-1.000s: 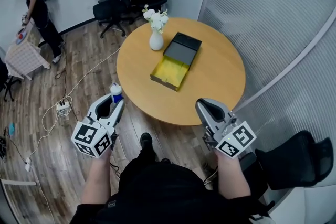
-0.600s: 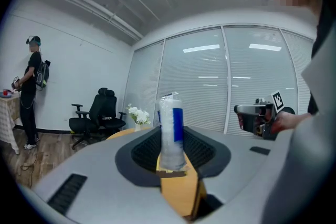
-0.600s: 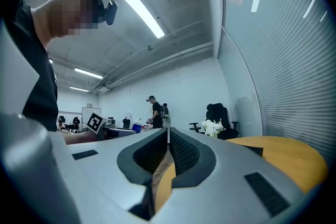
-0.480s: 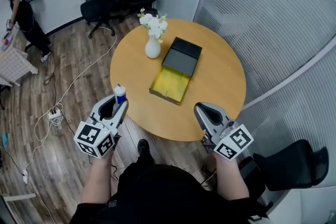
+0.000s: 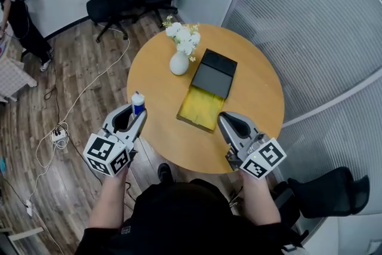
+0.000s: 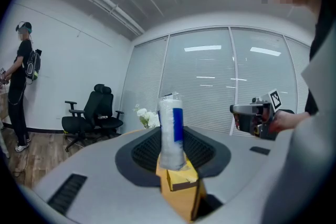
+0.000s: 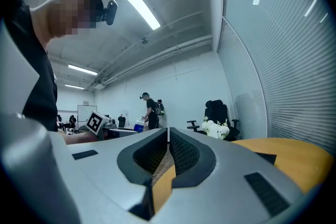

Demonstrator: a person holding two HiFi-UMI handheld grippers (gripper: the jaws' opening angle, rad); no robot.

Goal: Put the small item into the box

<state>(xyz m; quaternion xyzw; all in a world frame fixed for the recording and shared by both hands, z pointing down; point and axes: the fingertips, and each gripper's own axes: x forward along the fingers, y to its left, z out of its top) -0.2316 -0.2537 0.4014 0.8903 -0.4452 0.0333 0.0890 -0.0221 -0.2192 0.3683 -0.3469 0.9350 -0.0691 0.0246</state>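
The small item (image 5: 138, 102), a slim white tube with a blue band, is pinched between the fingers of the left gripper (image 5: 132, 116). Its long axis runs along the fingers, and its upper part stands out past their tips. The left gripper view shows the same hold: the small item (image 6: 171, 131) stands upright between the closed fingers of the left gripper (image 6: 172, 153).

The item is at the near left edge of the round counter (image 5: 156, 77). The box (image 5: 202, 108) lies ahead of these fingers and off to their right. Its open yellow tray is the nearer half, its black lid is the farther half, and its long axis points away from the person.

The right gripper (image 5: 225, 120) has its fingers pressed together on nothing, as the right gripper view confirms (image 7: 168, 136). Its tips are just beside the tray's near right corner, so it is the nearer gripper, but the left one carries the load. The coming move is judged to be a forward, rightward reach of the left gripper. A vase of white flowers (image 5: 179, 60) stands beyond the left fingers, just beside the lid.
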